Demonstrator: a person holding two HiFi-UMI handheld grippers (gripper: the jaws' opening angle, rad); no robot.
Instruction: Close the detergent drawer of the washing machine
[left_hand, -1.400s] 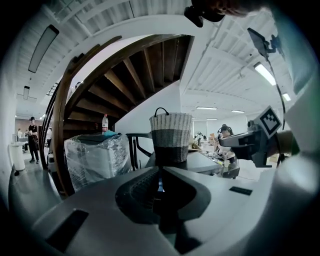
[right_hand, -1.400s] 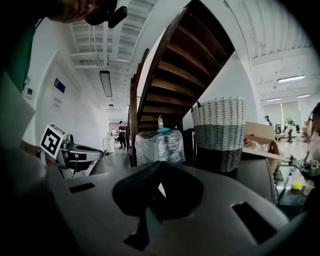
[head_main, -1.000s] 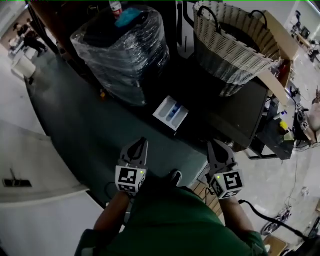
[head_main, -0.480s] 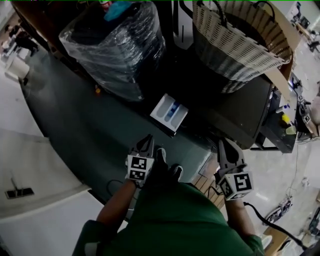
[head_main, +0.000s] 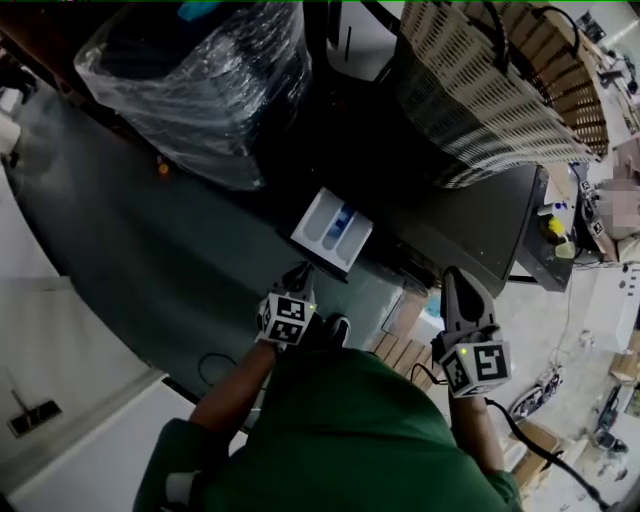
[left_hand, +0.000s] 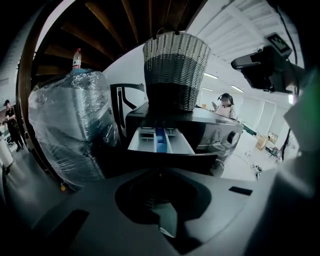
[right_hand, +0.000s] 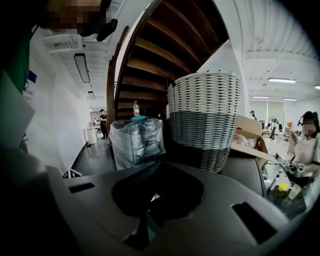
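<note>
Left gripper (head_main: 299, 274): jaws pressed together to a point, with nothing between them; in its own view they meet low in the middle of the frame.
Right gripper (head_main: 453, 273): jaws closed the same way and holding nothing; it hangs level with the left fingers, well apart to their right.
Detergent drawer (head_main: 332, 228): straight ahead of the left fingers, near but not touching; it stands pulled out of the machine's front, white, with a blue compartment (left_hand: 160, 141) down its middle. From the right fingers it lies ahead and to the left.
Washing machine (head_main: 478, 228): dark body behind the drawer, beyond both pairs of fingers; its flat top spreads out ahead of the right fingers.
Basket (head_main: 490, 95): woven, pale above and darker below, upright on the machine's top, past the drawer and high above the fingers in both gripper views.
Wrapped bundle (head_main: 200, 80): ahead and left of the left fingers, dark goods under clear film, standing on the floor just beside the machine; a bottle (left_hand: 76, 58) stands on top.
Floor (head_main: 140, 260): dark green, under and left of the left fingers.
Green garment (head_main: 350, 440): the wearer's torso, behind both grippers.
Person (right_hand: 304, 145): far right of the right fingers, beyond the machine.
</note>
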